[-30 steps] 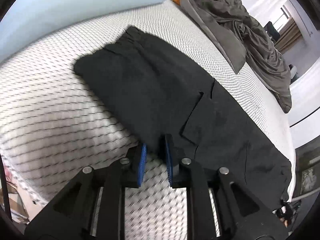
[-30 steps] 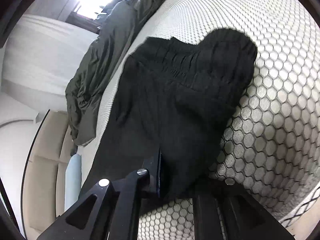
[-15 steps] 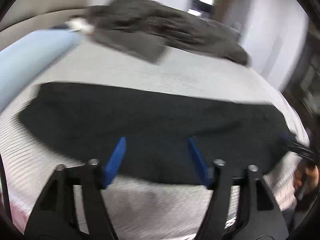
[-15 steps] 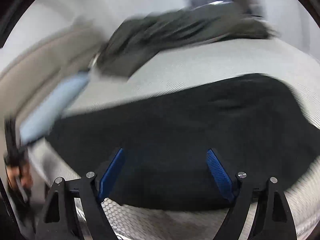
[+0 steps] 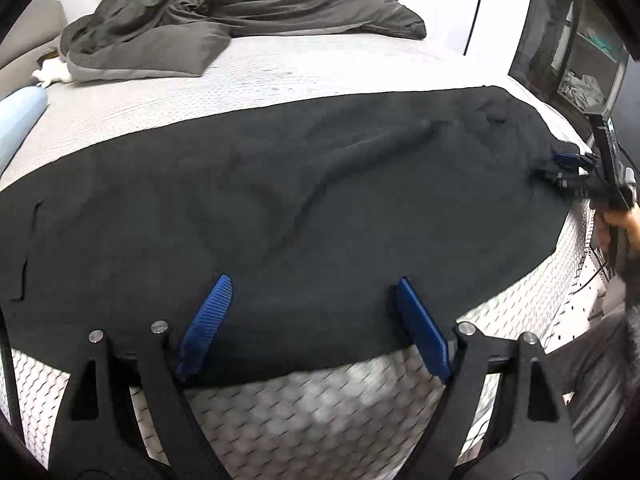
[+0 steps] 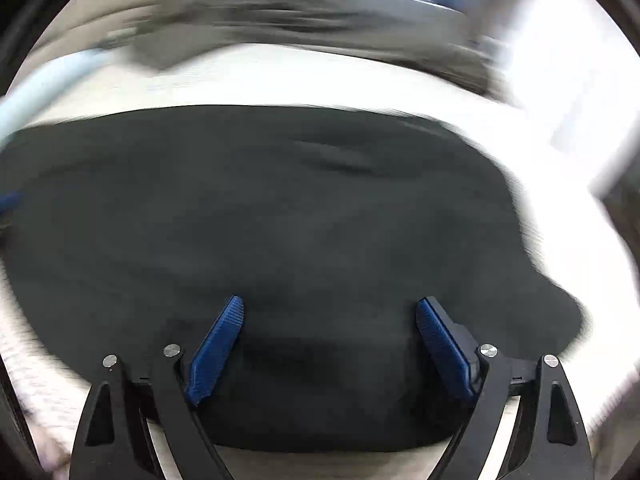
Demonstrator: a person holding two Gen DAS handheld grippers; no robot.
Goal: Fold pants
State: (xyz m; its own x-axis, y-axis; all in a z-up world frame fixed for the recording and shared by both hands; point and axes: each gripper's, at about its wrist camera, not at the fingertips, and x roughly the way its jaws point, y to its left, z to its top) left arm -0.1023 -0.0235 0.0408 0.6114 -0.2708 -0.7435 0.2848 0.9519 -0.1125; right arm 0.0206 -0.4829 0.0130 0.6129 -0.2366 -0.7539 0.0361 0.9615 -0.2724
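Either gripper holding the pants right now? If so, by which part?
Nothing held. The left gripper is opening, the right gripper open, both over the black pants, pads clear of the cloth.

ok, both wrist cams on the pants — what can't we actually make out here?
- Right wrist view: motion blur smears the bedding behind the black pants; no fold lines readable.
- Left wrist view: pants' left end cut off by the lens edge.
- Left wrist view: right gripper small at the rim; its jaws unreadable there.
- Shelf contents: too small.
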